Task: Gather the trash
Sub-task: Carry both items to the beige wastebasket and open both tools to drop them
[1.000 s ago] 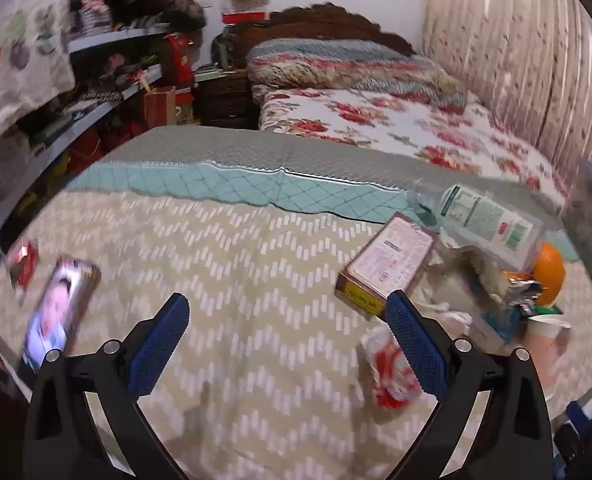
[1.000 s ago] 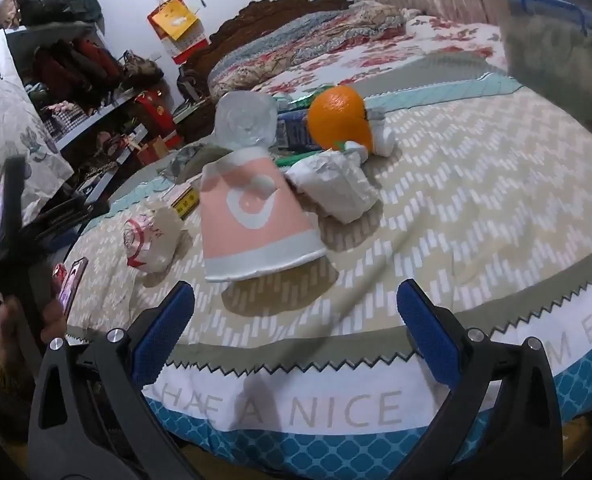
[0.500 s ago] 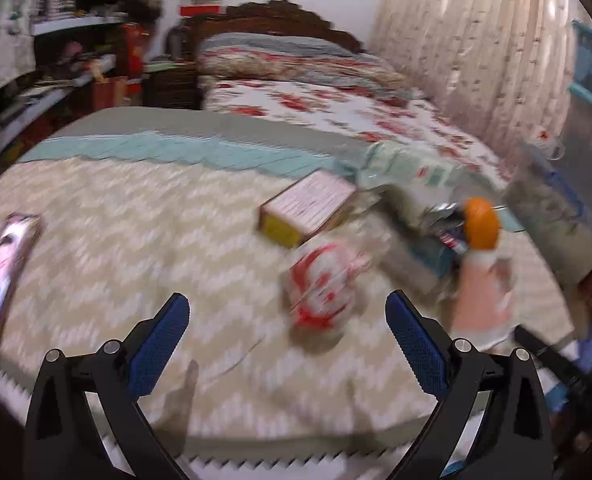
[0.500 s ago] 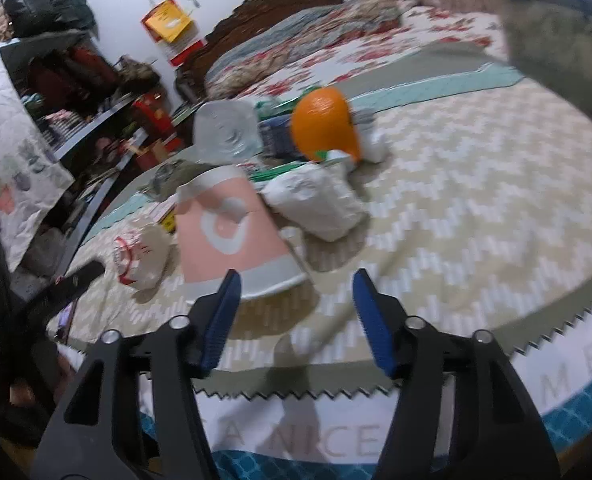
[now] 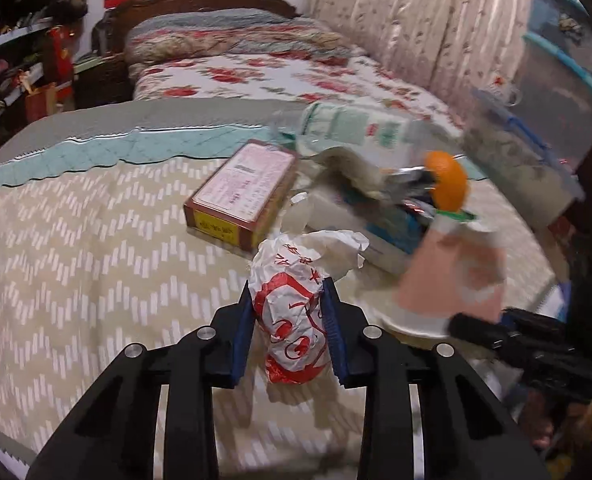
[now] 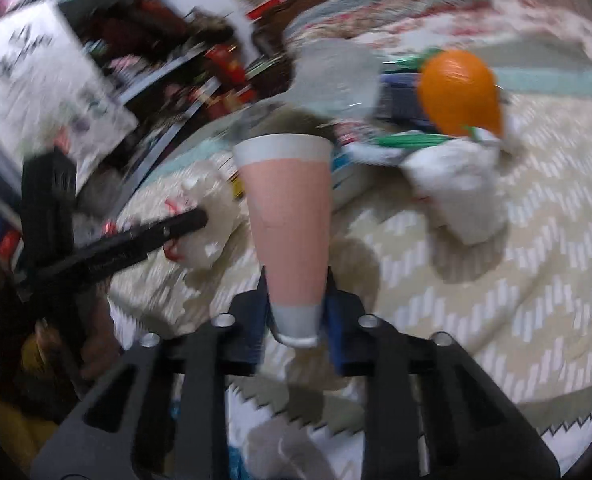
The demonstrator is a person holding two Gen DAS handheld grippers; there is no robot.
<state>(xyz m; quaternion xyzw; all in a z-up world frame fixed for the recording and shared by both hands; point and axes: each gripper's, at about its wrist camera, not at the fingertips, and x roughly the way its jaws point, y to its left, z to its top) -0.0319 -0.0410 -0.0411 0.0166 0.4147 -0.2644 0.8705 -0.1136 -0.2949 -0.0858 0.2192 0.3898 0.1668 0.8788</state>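
Observation:
My left gripper point(image 5: 289, 312) is shut on a crumpled white and red paper wrapper point(image 5: 292, 312) at the near side of the table. My right gripper point(image 6: 296, 300) is shut on the rim end of a pink and white paper cup point(image 6: 288, 216), squeezed flat between the pads. The cup also shows in the left wrist view point(image 5: 451, 276), with the right gripper's black finger below it. The wrapper also shows blurred in the right wrist view point(image 6: 204, 216). A crumpled white paper ball point(image 6: 455, 192) lies to the right of the cup.
A yellow and red box point(image 5: 242, 192), an orange point(image 5: 449, 184), a clear plastic bottle point(image 5: 359, 128) and foil wrappers lie in a heap on the chevron tablecloth point(image 5: 76, 260). A bed point(image 5: 276, 72) stands behind. A clear storage bin point(image 5: 535, 152) is at the right.
Both grippers have moved forward and closed: the left on the red and white wrapper, the right on the pink cup. The cup now tilts with its base away from me.

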